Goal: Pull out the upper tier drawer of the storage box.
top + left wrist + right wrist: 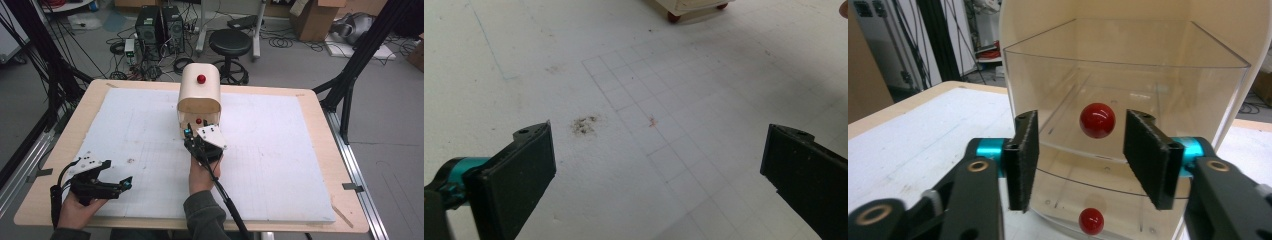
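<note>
Your right gripper (1080,150) is at the front of the cream drawer cabinet (199,95) near the table's (60,150) far middle, its jaws partly open either side of the upper clear drawer's red knob (1097,120), pads not touching it. Your left gripper (654,165) rests wide open over the white board (499,40), holding nothing
</note>
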Tool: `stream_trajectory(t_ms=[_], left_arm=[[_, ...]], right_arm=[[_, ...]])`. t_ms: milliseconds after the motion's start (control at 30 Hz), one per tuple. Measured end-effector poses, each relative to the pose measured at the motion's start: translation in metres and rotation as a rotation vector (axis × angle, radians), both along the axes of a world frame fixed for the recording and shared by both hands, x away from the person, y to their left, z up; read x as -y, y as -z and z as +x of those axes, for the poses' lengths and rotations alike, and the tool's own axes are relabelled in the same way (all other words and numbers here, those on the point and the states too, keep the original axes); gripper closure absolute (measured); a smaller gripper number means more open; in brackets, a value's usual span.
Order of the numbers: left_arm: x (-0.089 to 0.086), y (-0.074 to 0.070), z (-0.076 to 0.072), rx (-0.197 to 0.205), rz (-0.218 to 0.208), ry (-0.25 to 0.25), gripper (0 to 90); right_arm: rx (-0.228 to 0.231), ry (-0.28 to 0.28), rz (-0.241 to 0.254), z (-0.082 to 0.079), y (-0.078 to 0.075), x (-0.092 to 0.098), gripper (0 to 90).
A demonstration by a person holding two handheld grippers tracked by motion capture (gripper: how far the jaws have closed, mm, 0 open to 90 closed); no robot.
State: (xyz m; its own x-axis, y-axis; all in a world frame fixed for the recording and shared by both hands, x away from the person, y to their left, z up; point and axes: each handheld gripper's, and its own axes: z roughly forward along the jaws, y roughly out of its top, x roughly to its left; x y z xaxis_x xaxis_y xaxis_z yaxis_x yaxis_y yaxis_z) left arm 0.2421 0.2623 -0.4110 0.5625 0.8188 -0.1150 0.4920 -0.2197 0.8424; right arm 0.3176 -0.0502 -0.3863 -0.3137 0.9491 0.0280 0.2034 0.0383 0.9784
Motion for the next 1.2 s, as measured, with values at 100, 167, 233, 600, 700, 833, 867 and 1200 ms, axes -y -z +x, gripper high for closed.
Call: stream_trajectory(t_ms=[100,167,233,600,700,833,867,1200], left_arm=[[-0.0005,-0.0002,-0.0001,-0.002,-0.001,-0.001,1.7],[-0.0007,-0.0003,-0.0001,-0.002,-0.001,-0.002,1.7],[-0.0007,-0.0004,-0.0001,-0.002,0.000,-0.001,1.7],[-0.0004,-0.0003,-0.0001,-0.002,-0.002,-0.001,1.7],[-0.0003,-0.0003,0.0000,0.000,-0.001,0.002,1.7],[-0.0008,-0.0006,-0.0001,0.001,0.000,-0.003,1.7],[-0.0009,-0.0006,-0.0002,0.001,0.000,-0.003,1.7],[-0.0008,-0.0007,-0.0001,0.001,0.001,-0.004,1.7]], right_arm=[[0.009,0.018,-0.007,0.0014,0.0009,-0.0012,55.1],[0.013,0.033,-0.019,0.0013,0.0012,-0.0019,58.1],[0.018,0.040,-0.026,0.0018,0.0020,-0.0027,61.0],[0.026,0.065,-0.039,0.0034,0.0031,-0.0034,72.0],[0.028,0.066,-0.045,0.0033,0.0032,-0.0038,72.2],[0.028,0.068,-0.046,0.0033,0.0032,-0.0040,72.7],[0.029,0.067,-0.049,0.0035,0.0031,-0.0038,72.7],[0.019,0.069,-0.053,0.0010,0.0015,-0.0033,73.0]])
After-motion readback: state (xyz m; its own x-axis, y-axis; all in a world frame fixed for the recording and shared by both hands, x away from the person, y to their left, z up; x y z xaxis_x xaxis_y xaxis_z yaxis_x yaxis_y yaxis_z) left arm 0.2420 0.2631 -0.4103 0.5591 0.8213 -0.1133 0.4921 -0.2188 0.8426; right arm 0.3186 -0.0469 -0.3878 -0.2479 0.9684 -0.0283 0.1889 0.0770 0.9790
